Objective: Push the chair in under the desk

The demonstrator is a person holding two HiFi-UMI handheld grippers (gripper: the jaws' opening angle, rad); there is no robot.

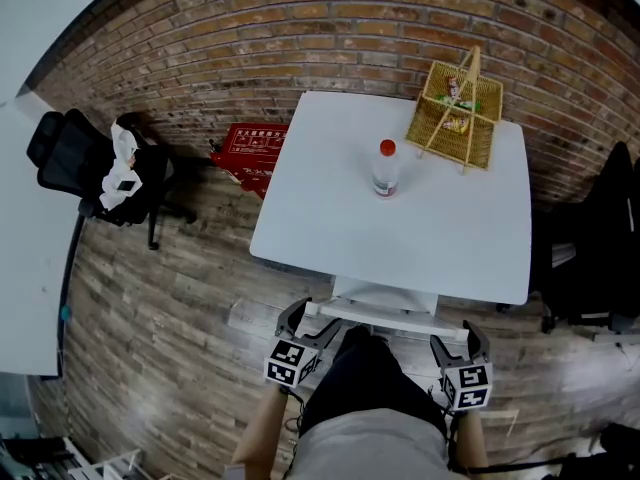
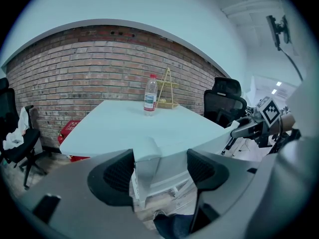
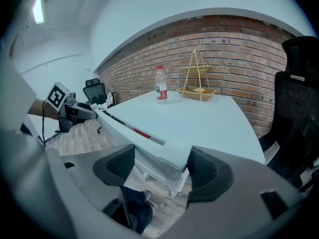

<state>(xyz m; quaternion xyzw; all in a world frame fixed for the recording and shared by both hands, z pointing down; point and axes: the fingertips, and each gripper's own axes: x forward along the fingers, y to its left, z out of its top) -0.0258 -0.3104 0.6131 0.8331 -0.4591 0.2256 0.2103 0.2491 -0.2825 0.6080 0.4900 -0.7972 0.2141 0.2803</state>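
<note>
A white chair stands at the near edge of the white desk [image 1: 400, 238]; its top rail [image 1: 385, 311] shows as a pale bar just in front of the desk. My left gripper [image 1: 308, 318] is at the rail's left end and my right gripper [image 1: 457, 343] at its right end. In the left gripper view the rail's corner [image 2: 147, 156] lies between the open jaws of that gripper [image 2: 159, 171], against the left pad. In the right gripper view the other corner [image 3: 172, 156] lies between the open jaws of the right gripper [image 3: 159, 171], close to the right pad.
On the desk stand a water bottle [image 1: 386, 168] and a wicker basket [image 1: 457, 118]. A black office chair [image 1: 90, 168] with white cloth is at left, another black chair [image 1: 600, 248] at right. A red box [image 1: 250, 153] lies by the brick wall. Another white table [image 1: 25, 248] is far left.
</note>
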